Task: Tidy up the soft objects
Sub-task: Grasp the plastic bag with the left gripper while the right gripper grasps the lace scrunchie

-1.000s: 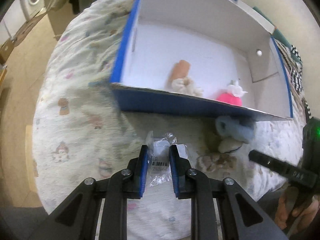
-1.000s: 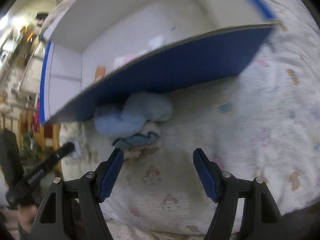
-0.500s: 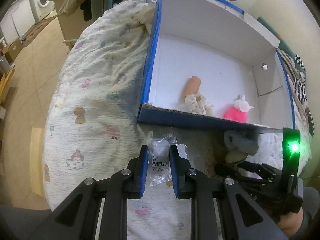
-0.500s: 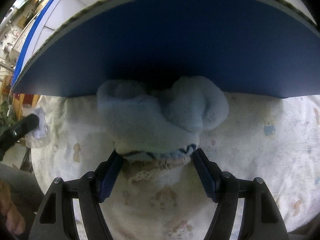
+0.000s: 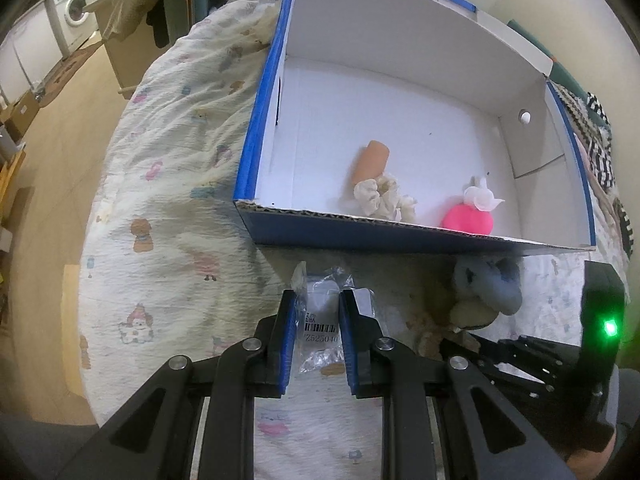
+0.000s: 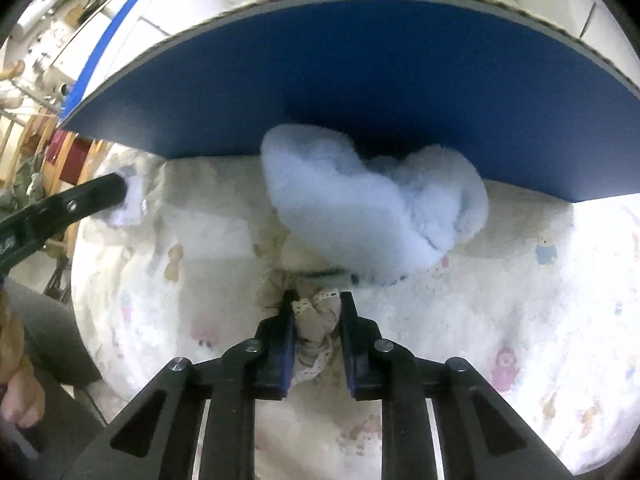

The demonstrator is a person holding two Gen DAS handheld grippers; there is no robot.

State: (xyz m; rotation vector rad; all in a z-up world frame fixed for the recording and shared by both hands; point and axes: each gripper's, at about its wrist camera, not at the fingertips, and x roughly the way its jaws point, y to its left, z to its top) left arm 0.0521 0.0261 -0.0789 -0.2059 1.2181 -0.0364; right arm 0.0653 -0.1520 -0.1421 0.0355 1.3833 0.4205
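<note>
My left gripper (image 5: 318, 300) is shut on a clear plastic packet (image 5: 320, 312) with a barcode label, held above the bed in front of the blue-and-white cardboard box (image 5: 256, 144). In the box lie an orange roll (image 5: 371, 160), a cream scrunchie (image 5: 380, 196) and a pink ball with a white bow (image 5: 468, 218). My right gripper (image 6: 316, 300) is shut on a beige lace-trimmed cloth (image 6: 316, 324) that lies under a fluffy light-blue plush (image 6: 360, 208) against the box's blue front wall (image 6: 360, 80). The plush also shows in the left wrist view (image 5: 488, 284).
The box sits on a bed with a cream quilt printed with small cartoon figures (image 5: 160, 208). The bed's left edge drops to a wooden floor (image 5: 44, 152). A washing machine (image 5: 74, 8) stands far left. Striped fabric (image 5: 600, 160) lies right of the box.
My right gripper has closed on the lace-trimmed cloth beneath the blue plush. The left gripper has kept its hold on the packet and pulled back slightly from the box.
</note>
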